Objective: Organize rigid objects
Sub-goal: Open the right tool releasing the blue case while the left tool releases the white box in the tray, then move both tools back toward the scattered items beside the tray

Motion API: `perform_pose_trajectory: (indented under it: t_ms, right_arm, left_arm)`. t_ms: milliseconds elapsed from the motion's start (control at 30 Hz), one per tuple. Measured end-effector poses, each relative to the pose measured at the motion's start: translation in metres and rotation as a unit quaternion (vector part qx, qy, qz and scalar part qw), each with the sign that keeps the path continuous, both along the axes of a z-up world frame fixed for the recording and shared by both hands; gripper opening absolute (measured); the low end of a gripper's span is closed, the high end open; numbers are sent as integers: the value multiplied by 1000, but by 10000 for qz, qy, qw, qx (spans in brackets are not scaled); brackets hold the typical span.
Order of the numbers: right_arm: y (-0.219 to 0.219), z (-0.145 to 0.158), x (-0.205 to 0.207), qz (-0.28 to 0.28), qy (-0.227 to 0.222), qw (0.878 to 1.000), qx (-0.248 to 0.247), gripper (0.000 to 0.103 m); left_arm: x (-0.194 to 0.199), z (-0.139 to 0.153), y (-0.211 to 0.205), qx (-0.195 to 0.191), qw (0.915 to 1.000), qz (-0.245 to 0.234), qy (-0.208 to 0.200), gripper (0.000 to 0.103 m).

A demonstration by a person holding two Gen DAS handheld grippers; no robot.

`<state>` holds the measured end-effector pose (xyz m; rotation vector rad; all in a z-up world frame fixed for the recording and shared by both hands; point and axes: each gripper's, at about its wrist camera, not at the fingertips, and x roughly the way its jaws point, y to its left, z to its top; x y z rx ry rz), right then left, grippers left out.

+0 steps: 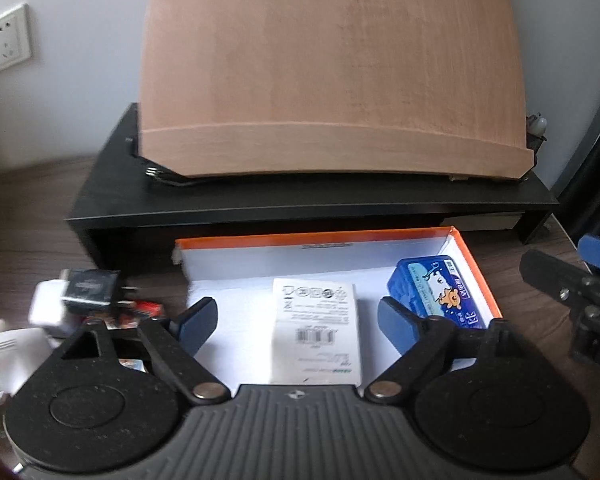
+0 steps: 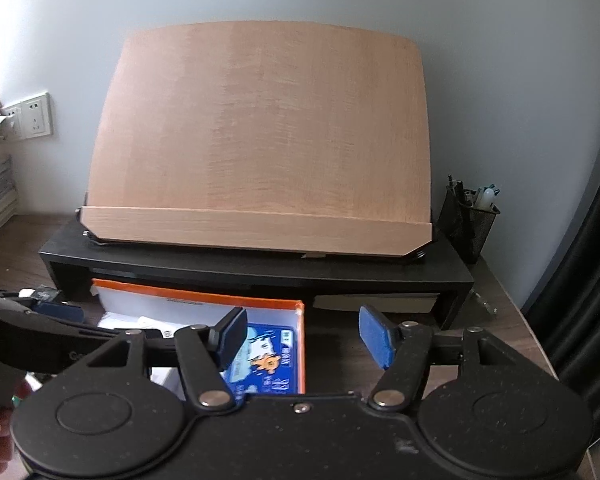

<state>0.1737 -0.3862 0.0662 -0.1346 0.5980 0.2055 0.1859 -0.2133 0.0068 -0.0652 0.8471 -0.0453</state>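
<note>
- Resting flat inside the orange-rimmed box [image 1: 476,276]: a white carton [image 1: 315,336] mid-floor and a blue tin [image 1: 432,292] against the box's right wall.
- Left gripper [image 1: 296,326] hovers over the box with jaws spread wide; the white carton lies below the gap, pads clear of it, nothing grasped.
- Right gripper [image 2: 302,340] is released too, jaws apart, nothing between the pads; it hangs over the box's right wall, blue tin under its left finger.
- Left of the box on the wooden desk [image 1: 28,208]: a pile of loose items, including a black adapter [image 1: 88,290] and a white plug [image 1: 46,308].
- Behind the box: a black riser shelf [image 1: 300,204] carrying a tilted wooden board [image 1: 332,72].
- Mesh pen holder [image 2: 468,220] stands on the riser, behind and to the right of the box.
</note>
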Motion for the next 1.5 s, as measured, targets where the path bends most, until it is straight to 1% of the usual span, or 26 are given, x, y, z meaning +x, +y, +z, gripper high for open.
perform_pose_trajectory:
  t_ms: [100,267,400,700,1067,1333,1500]
  right_arm:
    - [8,1,-8,14,49,10000,18,78]
    - [20,4,-21,-48,204,9996,183,79]
    - [32,5,-33,-40,263,9995,166,80]
    - [57,2,-52,82,439,9989,146,81]
    - [109,1,-65,598,581,9965,102,81]
    - [144,-7,-75,954,745,9926,65,81]
    - [163,-16,-84,1178,895,9890,38,82]
  left_arm:
    - [-12,9,8,49,10000,66,-27,96]
    - [-25,18,23,165,9998,130,-56,97]
    - [-37,19,36,67,9998,191,-33,98]
    - [-63,21,63,12,9998,217,-41,98]
    - [-87,21,115,-92,9978,657,-25,98]
    - [-104,15,151,-155,9954,947,37,98]
    - [-120,12,179,-214,9936,1108,-5,99]
